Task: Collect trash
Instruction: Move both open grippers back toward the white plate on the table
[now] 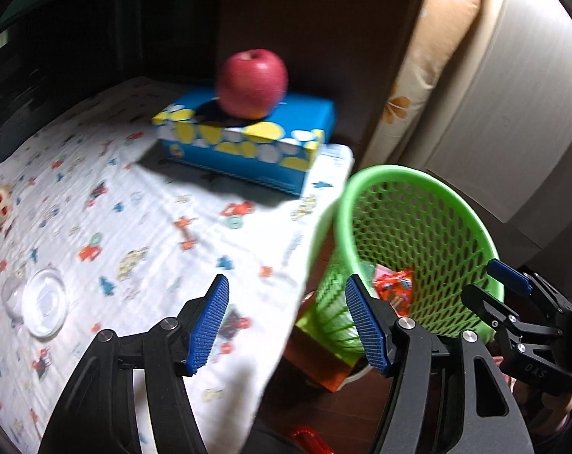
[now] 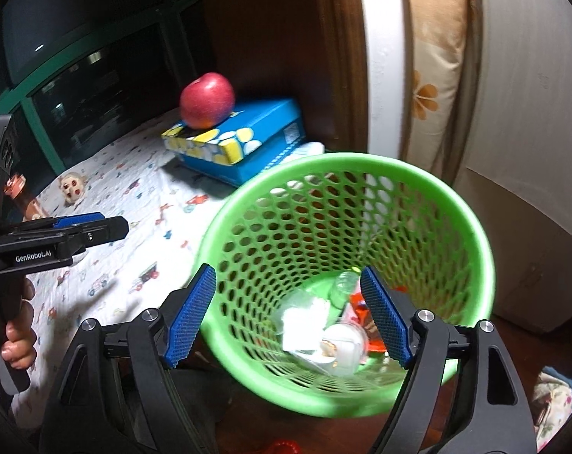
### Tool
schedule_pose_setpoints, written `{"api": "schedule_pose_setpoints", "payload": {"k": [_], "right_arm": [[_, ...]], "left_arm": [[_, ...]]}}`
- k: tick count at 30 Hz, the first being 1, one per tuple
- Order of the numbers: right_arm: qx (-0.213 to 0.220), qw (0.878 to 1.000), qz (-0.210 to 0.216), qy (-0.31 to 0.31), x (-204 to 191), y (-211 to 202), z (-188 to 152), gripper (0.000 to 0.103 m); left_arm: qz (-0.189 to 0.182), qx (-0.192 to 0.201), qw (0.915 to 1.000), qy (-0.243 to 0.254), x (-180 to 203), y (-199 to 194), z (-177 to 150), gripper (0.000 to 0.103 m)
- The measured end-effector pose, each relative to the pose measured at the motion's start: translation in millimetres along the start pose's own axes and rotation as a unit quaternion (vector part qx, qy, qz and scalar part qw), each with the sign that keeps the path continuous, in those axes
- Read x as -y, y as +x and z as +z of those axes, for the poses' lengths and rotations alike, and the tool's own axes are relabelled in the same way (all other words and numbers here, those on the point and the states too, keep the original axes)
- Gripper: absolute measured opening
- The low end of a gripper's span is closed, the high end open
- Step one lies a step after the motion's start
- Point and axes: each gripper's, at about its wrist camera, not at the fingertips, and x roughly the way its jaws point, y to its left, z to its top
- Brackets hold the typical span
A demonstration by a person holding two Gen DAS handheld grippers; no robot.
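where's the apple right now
The red apple sits on top of the blue tissue box at the far side of the patterned tablecloth, left of the green mesh basket.

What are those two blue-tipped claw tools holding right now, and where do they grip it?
Nothing. The left gripper has open jaws over the table edge, and the right gripper gapes empty above the green basket, where trash already lies.
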Motion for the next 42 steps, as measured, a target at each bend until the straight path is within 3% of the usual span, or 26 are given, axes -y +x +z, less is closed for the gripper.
{"api": "schedule_pose_setpoints", "payload": {"k": [9,20,30,33,42], "right_arm": [[-0.012,0.998,0.048,-0.045,-65,24,11,0.082],[-0.043,0.988,0.109,-0.100,-149,63,13,0.088],[-0.064,0.973,0.162,-0.152,-226,94,13,0.088],[-0.069,0.968,0.175,-0.168,-249,103,12,0.089],[-0.090,0.951,0.199,-0.221,-313,136,7,0.093]], "left_arm": [[0.057,0.015,0.9962,-0.063,-86,-28,-15,0.062],[0.117,0.026,0.9837,-0.134,-177,-60,-39,0.062],[0.156,0.034,0.9710,-0.178,-234,-83,-56,0.062],[0.165,0.039,0.9665,-0.192,-249,-89,-61,0.067],[0.185,0.040,0.9559,-0.225,-287,-99,-77,0.070]]}}
